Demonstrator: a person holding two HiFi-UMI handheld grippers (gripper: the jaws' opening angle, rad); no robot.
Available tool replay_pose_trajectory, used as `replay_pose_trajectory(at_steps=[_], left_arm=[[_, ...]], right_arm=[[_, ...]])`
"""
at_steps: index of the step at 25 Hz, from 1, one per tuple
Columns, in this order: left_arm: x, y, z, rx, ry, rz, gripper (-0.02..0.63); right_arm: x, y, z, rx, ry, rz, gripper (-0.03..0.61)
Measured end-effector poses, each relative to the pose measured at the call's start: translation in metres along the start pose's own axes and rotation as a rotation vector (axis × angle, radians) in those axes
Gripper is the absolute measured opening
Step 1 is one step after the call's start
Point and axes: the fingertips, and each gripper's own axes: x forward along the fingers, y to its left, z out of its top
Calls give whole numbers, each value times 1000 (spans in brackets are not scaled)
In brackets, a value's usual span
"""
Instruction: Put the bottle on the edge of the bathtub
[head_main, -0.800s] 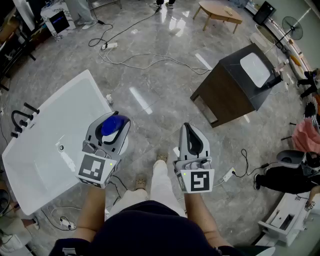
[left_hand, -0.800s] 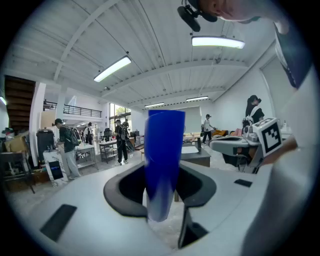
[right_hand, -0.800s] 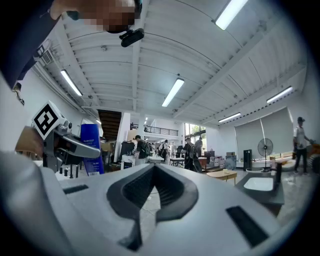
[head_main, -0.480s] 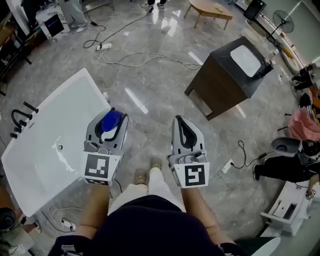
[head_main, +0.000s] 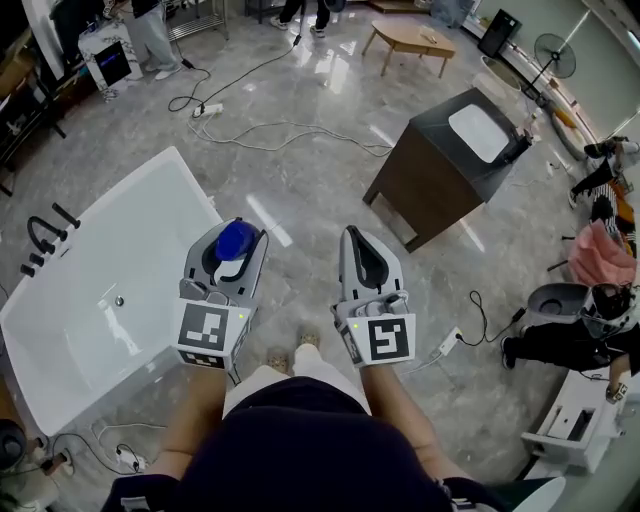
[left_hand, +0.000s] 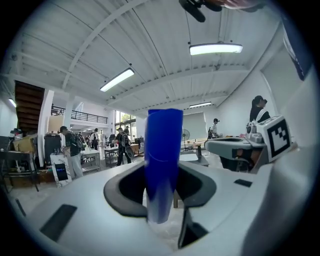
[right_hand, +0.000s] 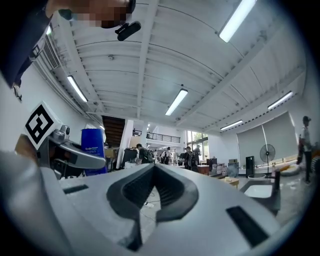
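Bottle (left_hand: 163, 160) is gripped by the left tongs (head_main: 238, 248) beside the bathtub (head_main: 100, 270), with the right tongs (head_main: 357, 240) closed and empty; toppling off its narrow rim is risked.

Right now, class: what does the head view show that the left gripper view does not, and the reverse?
Only the head view: the white bathtub on the floor at the person's left, and the floor cables. Only the left gripper view: the ceiling's strip lights. Both: the blue bottle clamped between the fingers of the left gripper, with the right gripper beside it.
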Motion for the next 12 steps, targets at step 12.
replay_pose_trajectory(at_steps=[12], left_arm=[[-8, 15, -19, 2, 1, 27, 152]], right_arm=[[3, 19, -23, 20, -1, 24, 0]])
